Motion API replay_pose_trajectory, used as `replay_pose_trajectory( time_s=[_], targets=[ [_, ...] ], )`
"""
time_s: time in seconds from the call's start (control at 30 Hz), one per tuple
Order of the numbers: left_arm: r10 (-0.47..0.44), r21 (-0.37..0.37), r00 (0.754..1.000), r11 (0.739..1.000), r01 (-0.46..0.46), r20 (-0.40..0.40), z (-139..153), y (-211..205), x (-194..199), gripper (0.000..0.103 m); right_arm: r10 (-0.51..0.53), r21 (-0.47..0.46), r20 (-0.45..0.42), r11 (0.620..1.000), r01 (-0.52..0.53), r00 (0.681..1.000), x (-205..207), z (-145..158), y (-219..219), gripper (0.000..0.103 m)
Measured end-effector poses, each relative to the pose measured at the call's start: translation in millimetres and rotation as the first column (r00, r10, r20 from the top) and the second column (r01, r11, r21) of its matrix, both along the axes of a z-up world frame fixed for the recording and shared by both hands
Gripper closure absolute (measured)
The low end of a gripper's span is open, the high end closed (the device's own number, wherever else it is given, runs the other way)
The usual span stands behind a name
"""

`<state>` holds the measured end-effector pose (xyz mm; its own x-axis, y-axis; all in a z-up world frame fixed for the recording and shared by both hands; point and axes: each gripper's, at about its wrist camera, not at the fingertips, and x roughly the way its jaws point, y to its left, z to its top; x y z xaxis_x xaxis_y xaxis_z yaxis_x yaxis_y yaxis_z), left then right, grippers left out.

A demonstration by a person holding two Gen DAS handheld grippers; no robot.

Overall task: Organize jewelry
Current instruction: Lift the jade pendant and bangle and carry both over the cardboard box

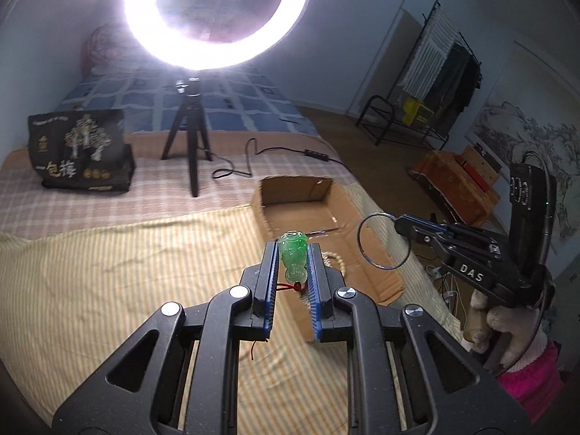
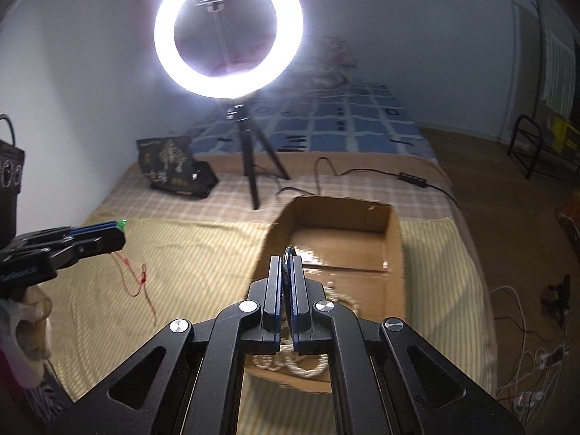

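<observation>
Two grippers, each pinching one jewel.
Left gripper (image 1: 293, 253) squeezes the hard, slippery green pendant (image 1: 293, 256) by its sides; right gripper (image 2: 287, 259) pinches the thin bangle (image 1: 384, 241) rim.

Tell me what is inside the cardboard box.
The cardboard box holds a white bead necklace near its front end; the rest of its visible floor is bare cardboard. The right gripper hides part of the beads and floor.
</observation>
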<state>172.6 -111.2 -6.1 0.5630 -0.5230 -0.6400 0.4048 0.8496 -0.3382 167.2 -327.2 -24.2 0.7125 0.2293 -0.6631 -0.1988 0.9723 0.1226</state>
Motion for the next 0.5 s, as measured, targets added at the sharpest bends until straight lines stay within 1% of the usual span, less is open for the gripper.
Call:
replay_pose_trajectory(
  time_s=[0.23,0.5],
  targets=[
    [-0.021,-0.008,1.0,1.0,0.021,0.007,3,-30,20,0.089,-0.038,-0.004,-0.003,0.999,0.038,0.999,12,-4,-20,0.1],
    [-0.015,-0.037,1.0,0.999,0.015,0.006,7,-56,62,0.089,-0.049,0.003,-0.008,0.999,0.049,0.999,27,-11,-28,0.101]
  ],
)
